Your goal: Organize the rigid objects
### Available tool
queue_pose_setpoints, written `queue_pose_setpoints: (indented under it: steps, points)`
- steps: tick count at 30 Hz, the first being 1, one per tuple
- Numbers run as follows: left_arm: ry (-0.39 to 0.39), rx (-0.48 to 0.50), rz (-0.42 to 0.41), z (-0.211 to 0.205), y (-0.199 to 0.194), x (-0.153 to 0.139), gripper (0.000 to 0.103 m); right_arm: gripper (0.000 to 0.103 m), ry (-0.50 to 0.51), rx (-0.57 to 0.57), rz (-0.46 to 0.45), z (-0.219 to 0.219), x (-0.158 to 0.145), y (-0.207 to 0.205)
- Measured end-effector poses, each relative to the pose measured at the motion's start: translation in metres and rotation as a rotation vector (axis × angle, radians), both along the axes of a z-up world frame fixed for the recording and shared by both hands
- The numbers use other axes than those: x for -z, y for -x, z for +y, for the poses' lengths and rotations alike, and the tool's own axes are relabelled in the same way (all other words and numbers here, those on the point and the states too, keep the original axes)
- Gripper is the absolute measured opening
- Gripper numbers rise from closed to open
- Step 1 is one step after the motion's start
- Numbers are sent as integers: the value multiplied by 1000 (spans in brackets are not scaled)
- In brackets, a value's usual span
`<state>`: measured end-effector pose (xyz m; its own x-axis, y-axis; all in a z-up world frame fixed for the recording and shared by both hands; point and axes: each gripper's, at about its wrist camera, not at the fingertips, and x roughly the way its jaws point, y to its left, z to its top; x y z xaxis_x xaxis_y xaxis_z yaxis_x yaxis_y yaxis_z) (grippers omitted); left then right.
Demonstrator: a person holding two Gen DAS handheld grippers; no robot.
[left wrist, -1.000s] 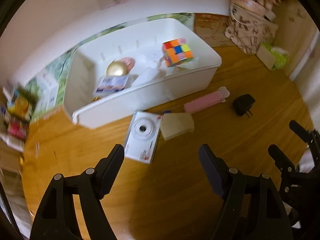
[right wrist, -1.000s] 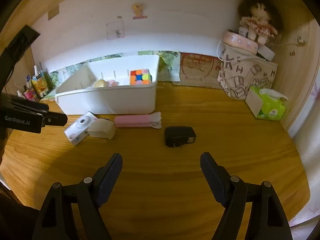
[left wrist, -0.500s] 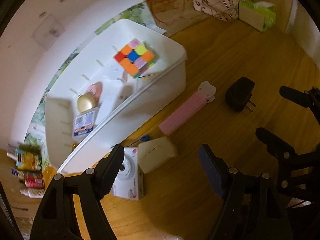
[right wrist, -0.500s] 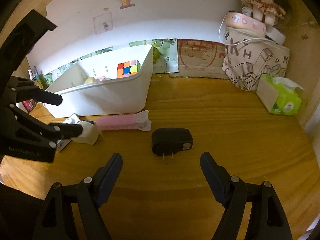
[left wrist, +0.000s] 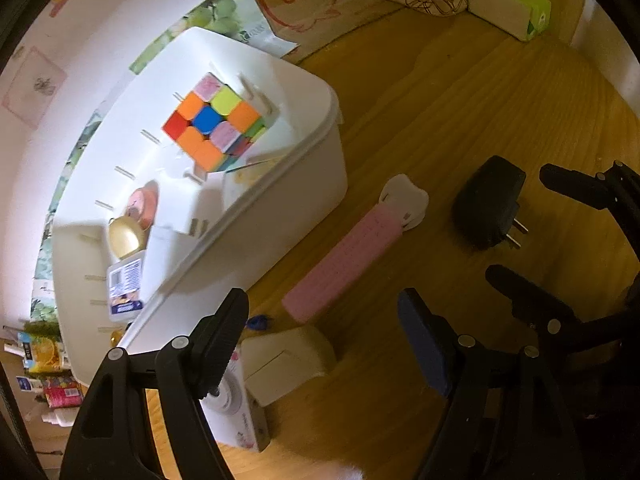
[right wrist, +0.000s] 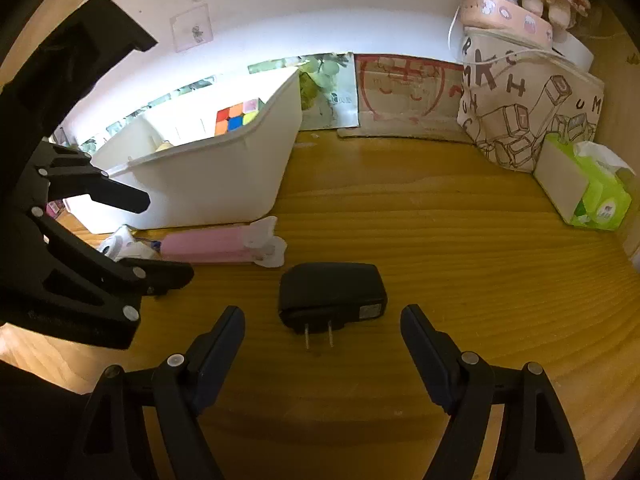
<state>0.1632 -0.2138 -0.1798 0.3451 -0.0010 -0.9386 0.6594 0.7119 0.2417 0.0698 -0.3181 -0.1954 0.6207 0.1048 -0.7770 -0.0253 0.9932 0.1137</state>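
A white bin (left wrist: 304, 184) on the wooden table holds a colourful puzzle cube (left wrist: 216, 128), a gold ball and a small labelled box. In front of the bin lie a pink dispenser (left wrist: 352, 256), a cream box (left wrist: 284, 364), a white toy camera (left wrist: 236, 412) and a black plug adapter (left wrist: 488, 200). My left gripper (left wrist: 322, 320) is open, pointing steeply down over the cream box, holding nothing. My right gripper (right wrist: 324, 320) is open just short of the black plug adapter (right wrist: 332, 296), whose prongs point toward it. The left gripper (right wrist: 168, 238) shows beside the pink dispenser (right wrist: 216, 246).
A green tissue box (right wrist: 592, 192) and a printed bag (right wrist: 528, 112) with a doll on top stand at the back right. Cards lean against the wall behind the bin (right wrist: 224, 184). Small bottles and packets (left wrist: 48, 372) crowd the far left edge.
My left gripper rolled and sank toward the cream box and camera, which now sit close under its fingers. My right gripper came lower and nearer to the black adapter. Both stayed open.
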Motion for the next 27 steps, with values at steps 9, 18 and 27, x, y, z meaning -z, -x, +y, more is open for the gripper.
queue_pose_setpoints:
  steps: [9,18,27]
  points:
    - [31,-1,30,-10,-12,14,80,81,1,-15,17,-2,7,-11]
    - [53,-12,66,-12,-19,26,78,81,10,-49,32,3,11,-19]
    - [96,-7,86,-5,-27,36,74,81,0,-49,45,1,15,-22]
